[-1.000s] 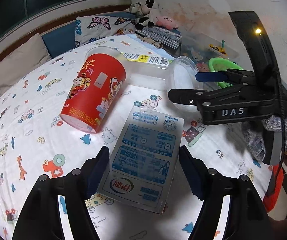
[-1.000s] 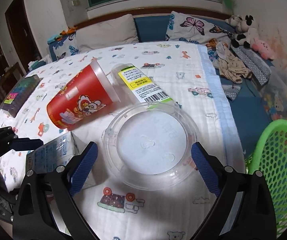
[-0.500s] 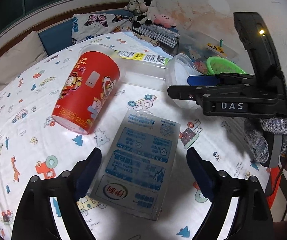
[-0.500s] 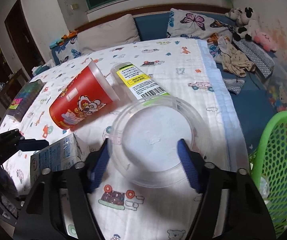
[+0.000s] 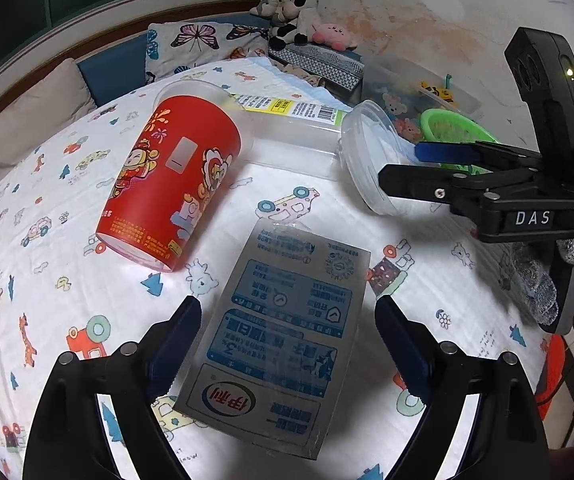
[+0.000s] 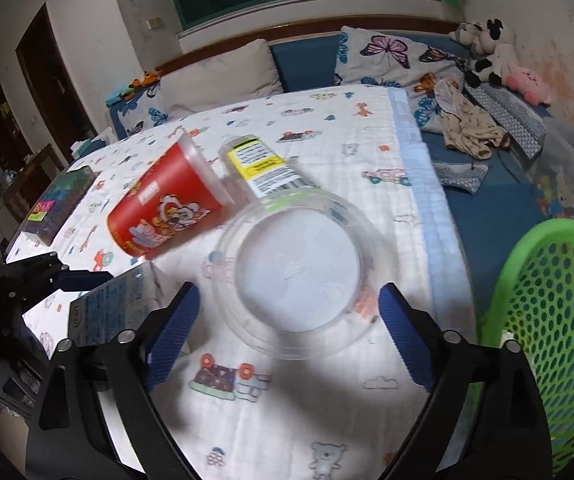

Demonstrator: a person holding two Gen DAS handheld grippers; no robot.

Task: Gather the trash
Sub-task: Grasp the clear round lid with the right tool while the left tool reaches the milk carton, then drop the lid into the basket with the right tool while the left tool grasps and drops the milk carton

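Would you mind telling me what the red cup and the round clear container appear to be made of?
Red cup: probably coated paper, opaque, with printed cartoon art and a clear rim. Round clear container: likely thin glossy plastic, since the patterned sheet shows through it.

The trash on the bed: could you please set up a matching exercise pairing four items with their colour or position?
Things:
1. paper cup
2. milk carton
3. round container
4. basket

Descriptions:
a. green mesh, beside the bed's edge
b. clear plastic, ahead of the open right gripper
c. red, lying on its side
d. flat, between the fingers of the open left gripper

Pairs: 1-c, 2-d, 3-b, 4-a
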